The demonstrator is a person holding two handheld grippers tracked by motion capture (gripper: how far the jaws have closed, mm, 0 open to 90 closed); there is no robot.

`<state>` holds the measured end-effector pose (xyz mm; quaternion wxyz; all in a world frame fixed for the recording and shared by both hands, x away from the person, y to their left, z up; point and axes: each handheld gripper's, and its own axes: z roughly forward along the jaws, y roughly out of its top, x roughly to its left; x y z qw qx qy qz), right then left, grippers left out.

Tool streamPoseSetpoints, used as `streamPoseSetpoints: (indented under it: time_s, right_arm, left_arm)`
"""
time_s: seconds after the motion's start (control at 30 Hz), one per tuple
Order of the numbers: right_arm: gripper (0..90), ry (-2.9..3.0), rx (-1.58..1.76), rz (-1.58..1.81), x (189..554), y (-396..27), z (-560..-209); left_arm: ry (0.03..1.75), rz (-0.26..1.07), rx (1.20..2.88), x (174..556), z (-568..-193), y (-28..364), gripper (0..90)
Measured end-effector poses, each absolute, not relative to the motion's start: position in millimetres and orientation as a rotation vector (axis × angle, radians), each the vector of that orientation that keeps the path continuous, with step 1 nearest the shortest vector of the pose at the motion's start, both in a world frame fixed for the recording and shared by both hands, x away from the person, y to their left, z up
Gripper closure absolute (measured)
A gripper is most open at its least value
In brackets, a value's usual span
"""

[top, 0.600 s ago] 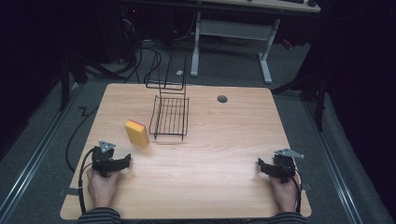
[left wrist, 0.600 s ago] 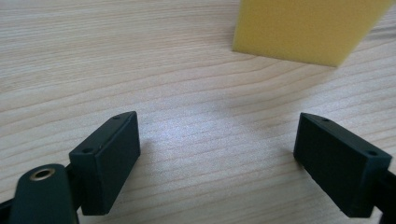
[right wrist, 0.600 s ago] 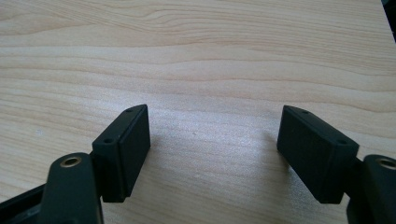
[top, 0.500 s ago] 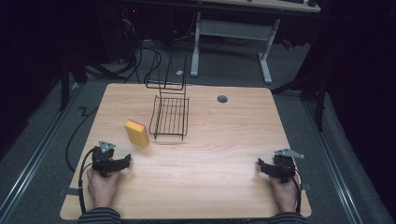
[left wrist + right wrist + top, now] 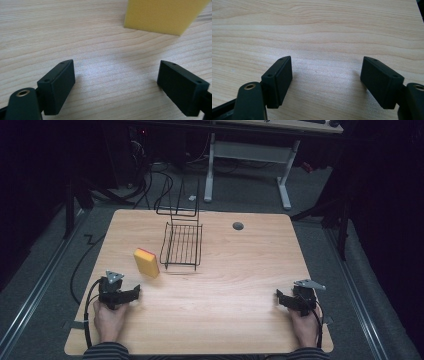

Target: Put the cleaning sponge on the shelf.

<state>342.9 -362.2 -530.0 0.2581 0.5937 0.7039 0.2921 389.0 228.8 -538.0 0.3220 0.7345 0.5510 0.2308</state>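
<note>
**Two hand-held grippers at rest on a wooden table**

High view: the left gripper [image 5: 131,294] lay at the near left of the table [image 5: 240,270], held in the person's left hand [image 5: 109,319]; the right gripper [image 5: 281,299] lay at the near right, held in the right hand [image 5: 304,325]. Both sets of jaws were spread wide with nothing between them, as the gripper views confirmed (left gripper [image 5: 116,87]; right gripper [image 5: 325,82]). A yellow sponge [image 5: 146,262] with a red edge stood just beyond the left gripper, apart from it, and near the left side of a black wire rack [image 5: 182,245] at the table's centre. A round grommet [image 5: 238,226] sat near the far edge.
</note>
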Motion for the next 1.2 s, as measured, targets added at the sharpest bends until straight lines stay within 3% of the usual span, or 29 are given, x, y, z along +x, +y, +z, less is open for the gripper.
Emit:
streamPoseSetpoints:
  time_s: [1.2]
  right_arm:
    - [25.8,1.908,1.609,0.794,343.0,-362.2,-530.0]
  left_arm:
    - [1.447,0.581,1.861,383.2,-536.6,235.0,14.9]
